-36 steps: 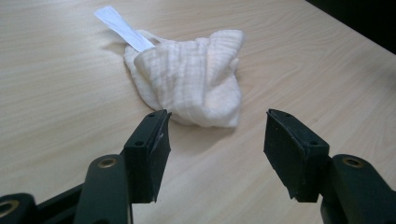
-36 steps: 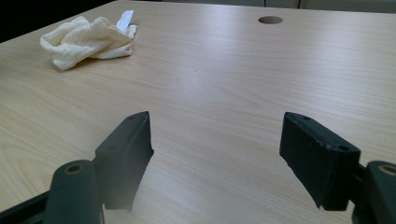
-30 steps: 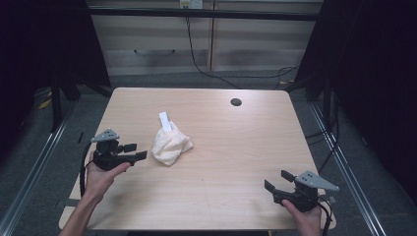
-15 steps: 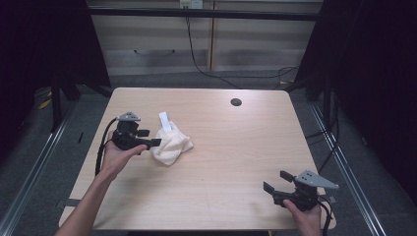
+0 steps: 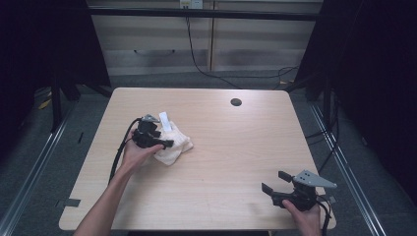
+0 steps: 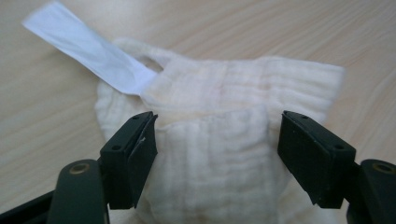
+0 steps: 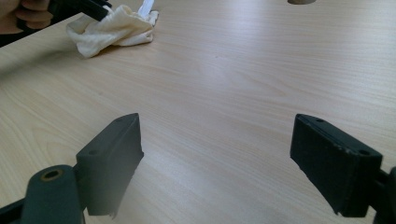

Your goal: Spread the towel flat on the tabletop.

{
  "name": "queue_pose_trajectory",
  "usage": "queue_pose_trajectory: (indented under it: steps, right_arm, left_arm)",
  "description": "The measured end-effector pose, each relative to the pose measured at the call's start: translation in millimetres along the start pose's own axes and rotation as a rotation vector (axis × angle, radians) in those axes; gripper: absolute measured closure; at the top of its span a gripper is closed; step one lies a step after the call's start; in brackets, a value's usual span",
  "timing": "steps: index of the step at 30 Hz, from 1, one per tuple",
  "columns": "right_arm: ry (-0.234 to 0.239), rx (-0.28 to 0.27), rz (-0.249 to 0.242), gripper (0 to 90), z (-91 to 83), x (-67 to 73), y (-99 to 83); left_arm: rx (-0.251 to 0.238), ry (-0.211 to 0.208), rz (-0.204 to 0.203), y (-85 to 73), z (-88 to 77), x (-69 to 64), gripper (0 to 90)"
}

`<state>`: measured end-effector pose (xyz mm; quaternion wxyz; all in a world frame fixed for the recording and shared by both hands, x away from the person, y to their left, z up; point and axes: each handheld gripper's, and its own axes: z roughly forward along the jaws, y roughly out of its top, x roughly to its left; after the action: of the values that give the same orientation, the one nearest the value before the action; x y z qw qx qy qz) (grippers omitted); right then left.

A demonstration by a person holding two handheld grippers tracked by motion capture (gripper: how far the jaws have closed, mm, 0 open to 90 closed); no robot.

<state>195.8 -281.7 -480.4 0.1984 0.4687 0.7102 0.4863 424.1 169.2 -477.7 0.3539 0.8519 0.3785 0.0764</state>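
A crumpled cream cloth [image 5: 176, 146] with a white tag [image 5: 165, 121] lies on the left half of the wooden table [image 5: 231, 147]. My left gripper [image 5: 164, 137] sits at the cloth's left edge. Its jaws have just been opening. In the left gripper view they stand wide on either side of a raised fold of the cloth [image 6: 219, 135], the left gripper [image 6: 217, 149] not pressing on it, and the tag [image 6: 88, 56] sticks out at the upper left. My right gripper [image 5: 276, 182] rests near the front right corner. The right gripper [image 7: 224, 163] has also just been opening, over bare wood, with the cloth [image 7: 112, 28] far off.
A round cable hole [image 5: 236, 102] sits near the table's far edge. Behind the table stands a low cabinet [image 5: 206, 49], with black cables trailing on the floor. Metal rails run along both sides of the table.
The left hand has travelled right and slightly down, from the table's left side to the cloth. The right hand and gripper have stayed put.
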Motion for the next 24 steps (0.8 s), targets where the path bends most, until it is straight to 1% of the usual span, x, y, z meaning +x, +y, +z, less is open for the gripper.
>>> queue_pose_trajectory:
  steps: [1,2,3,4,5,6,7,9,12,13,14,16,18,19,20,21,22,24]
  right_arm:
    - [0.0,0.0,0.0,16.3,0.0,0.0,0.0]
    - [0.003,0.0,0.0,16.3,-0.5,0.2,-0.2]
    - [0.003,0.0,0.0,16.3,-0.5,0.2,-0.2]
    - [0.005,0.001,0.001,16.2,-0.6,-0.1,-0.4]
    - [0.007,0.003,0.0,16.1,-0.9,-0.9,-0.6]
    - [0.005,0.002,-0.001,16.1,-1.1,-0.9,-0.8]
    - [0.006,0.003,0.0,16.1,-1.6,-0.9,-1.1]
    - [0.005,0.002,0.002,16.1,-2.2,-1.2,-1.5]
    - [0.004,0.003,0.005,16.1,-2.1,-1.4,-1.4]
    - [0.002,0.008,0.003,16.1,-1.7,-0.8,-1.6]
    - [0.001,0.013,0.001,16.1,-1.4,-0.2,-1.8]
    - [0.002,0.019,0.0,16.1,-1.2,0.2,-2.0]
    - [0.0,0.031,-0.005,16.2,-0.8,1.3,-2.8]
    - [-0.002,0.031,-0.005,16.1,-1.1,1.4,-3.0]
    - [0.0,0.03,-0.002,16.2,-1.4,1.3,-3.2]
    - [-0.003,0.031,-0.001,16.2,-1.9,1.1,-3.3]
    - [-0.006,0.033,0.0,16.2,-2.3,0.7,-3.6]
    - [-0.007,0.031,-0.001,16.2,-2.6,0.2,-3.7]
  left_arm:
    - [0.0,0.0,0.0,0.0,0.0,0.0,25.8]
    - [0.015,-0.004,-0.011,-2.5,7.6,1.1,25.5]
    - [0.015,-0.004,-0.011,-2.5,7.6,1.1,24.9]
    - [0.022,-0.006,-0.018,-4.2,11.2,1.8,24.9]
    - [0.023,-0.004,-0.007,-7.1,15.0,2.1,24.6]
    - [0.009,-0.007,-0.013,-8.6,15.6,1.6,24.4]
    - [0.009,-0.007,-0.013,-8.6,15.6,1.6,24.4]
    - [0.018,0.011,0.007,-8.6,16.0,0.4,25.6]
    - [0.025,0.019,0.013,-8.1,16.6,-2.3,29.6]
    - [0.028,0.027,0.024,-8.0,16.4,-3.2,32.8]
    - [0.018,0.018,0.016,-8.7,17.0,-4.7,35.2]
    - [0.019,0.011,0.015,-8.3,16.9,-4.8,39.1]
    - [0.022,-0.026,0.023,-8.1,15.6,-4.8,47.5]
    - [0.022,-0.026,0.023,-8.1,15.6,-4.8,52.9]
    - [0.008,-0.053,0.01,-9.4,16.1,-5.8,57.1]
    - [0.008,-0.053,0.01,-9.4,16.1,-5.8,60.0]
    - [0.004,-0.076,-0.001,-10.8,15.7,-4.2,63.8]
    - [-0.006,-0.088,-0.017,-12.2,15.5,-5.0,67.1]
